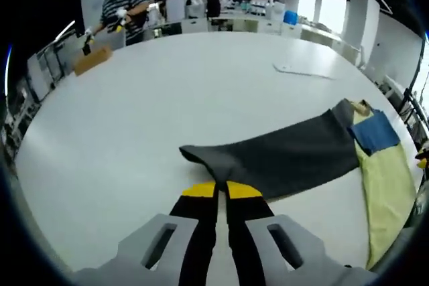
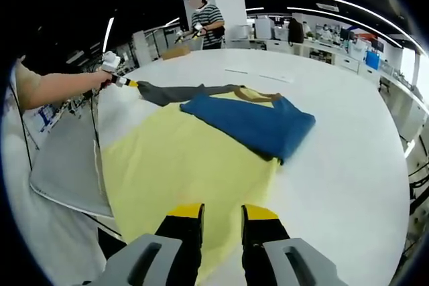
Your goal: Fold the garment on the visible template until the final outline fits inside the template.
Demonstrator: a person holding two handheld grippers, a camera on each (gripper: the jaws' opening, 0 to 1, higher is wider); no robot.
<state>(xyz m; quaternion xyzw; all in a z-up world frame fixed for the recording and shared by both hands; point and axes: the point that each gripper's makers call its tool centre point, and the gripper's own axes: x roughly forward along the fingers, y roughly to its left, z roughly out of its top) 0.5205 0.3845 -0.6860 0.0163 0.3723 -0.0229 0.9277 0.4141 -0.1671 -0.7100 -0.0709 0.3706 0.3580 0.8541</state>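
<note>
The garment lies on the white table (image 1: pixel 167 92), with a yellow body (image 2: pixel 181 159), a blue sleeve (image 2: pixel 251 125) folded across it and a dark grey sleeve (image 1: pixel 281 155) stretched sideways. My left gripper (image 1: pixel 221 189) is shut on the tip of that grey sleeve. It comes into the right gripper view at upper left, where the left gripper (image 2: pixel 126 82) is held by a hand and the grey sleeve (image 2: pixel 177 92) runs out from it. My right gripper (image 2: pixel 222 212) stands open over the near hem of the yellow body, and I cannot tell whether it touches the cloth.
A grey flat sheet (image 2: pixel 67 165) lies at the table's edge beside the yellow body. A thin white sheet (image 1: pixel 301 69) rests further across the table. A person in a striped shirt (image 1: pixel 120 8) stands at the far side next to a cardboard box (image 1: pixel 92 59).
</note>
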